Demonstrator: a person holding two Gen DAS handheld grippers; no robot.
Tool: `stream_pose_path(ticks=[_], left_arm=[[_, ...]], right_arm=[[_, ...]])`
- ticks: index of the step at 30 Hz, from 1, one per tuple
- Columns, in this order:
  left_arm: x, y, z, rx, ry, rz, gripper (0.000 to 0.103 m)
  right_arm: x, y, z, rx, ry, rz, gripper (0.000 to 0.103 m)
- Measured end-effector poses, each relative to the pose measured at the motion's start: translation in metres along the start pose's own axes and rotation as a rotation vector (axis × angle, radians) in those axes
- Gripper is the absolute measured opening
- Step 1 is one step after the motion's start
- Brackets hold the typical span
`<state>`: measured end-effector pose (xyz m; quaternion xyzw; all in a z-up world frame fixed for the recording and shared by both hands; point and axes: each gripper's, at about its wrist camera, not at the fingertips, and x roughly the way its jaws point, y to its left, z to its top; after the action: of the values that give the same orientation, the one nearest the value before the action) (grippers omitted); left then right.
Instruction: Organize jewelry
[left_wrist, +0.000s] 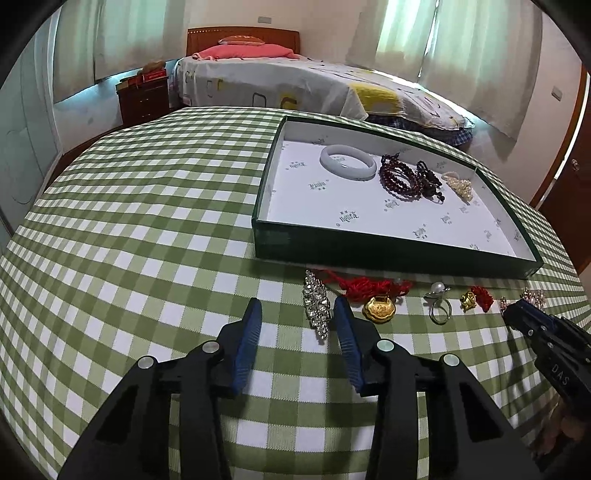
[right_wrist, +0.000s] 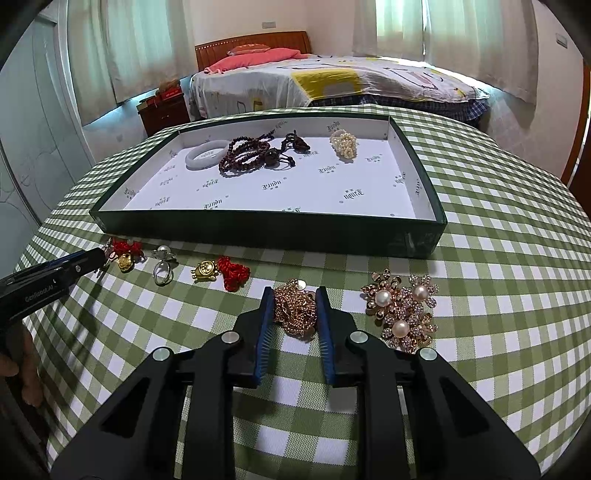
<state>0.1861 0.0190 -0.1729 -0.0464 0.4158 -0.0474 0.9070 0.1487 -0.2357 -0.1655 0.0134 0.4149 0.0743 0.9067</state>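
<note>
My left gripper (left_wrist: 297, 304) stands open on the checked cloth. A crystal brooch (left_wrist: 317, 310) lies between its fingers, close to the right pad and apart from the left one. My right gripper (right_wrist: 294, 293) is shut on a bundle of gold chain (right_wrist: 295, 312) that rests on the cloth. Along the near wall of the green tray (right_wrist: 258, 232) lie a gold lock pendant on red cord (left_wrist: 378, 308), a pearl ring (left_wrist: 439, 306) and a small gold charm with a red knot (right_wrist: 205, 271). Inside the tray are a white bangle (left_wrist: 347, 162), dark bead bracelets (left_wrist: 400, 175) and a pearl piece (right_wrist: 343, 144).
Pearl flower brooches (right_wrist: 402, 310) lie just right of the right gripper. A hand holds each gripper at the frame edges. The table carries a green checked cloth (left_wrist: 147, 221). Behind it stand a bed (left_wrist: 295, 81) and a dark nightstand (left_wrist: 144, 99).
</note>
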Motion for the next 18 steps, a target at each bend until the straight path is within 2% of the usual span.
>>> stream_pose_path(ticks=[4,8,13,18], left_arm=[[0.003,-0.004,0.001,0.03,0.003,0.009,0.041],[0.003,0.002,0.002,0.038,0.009,0.016,0.031],[0.004,0.003,0.004,0.035,0.013,0.007,0.031],[0.007,-0.007,0.005,0.089,0.004,0.007,0.031]], right_arm=[[0.0,0.0,0.0,0.0,0.0,0.0,0.022],[0.0,0.0,0.0,0.001,-0.001,0.0,0.022],[0.0,0.001,0.001,0.002,-0.001,0.001,0.022],[0.0,0.0,0.0,0.002,-0.002,0.001,0.022]])
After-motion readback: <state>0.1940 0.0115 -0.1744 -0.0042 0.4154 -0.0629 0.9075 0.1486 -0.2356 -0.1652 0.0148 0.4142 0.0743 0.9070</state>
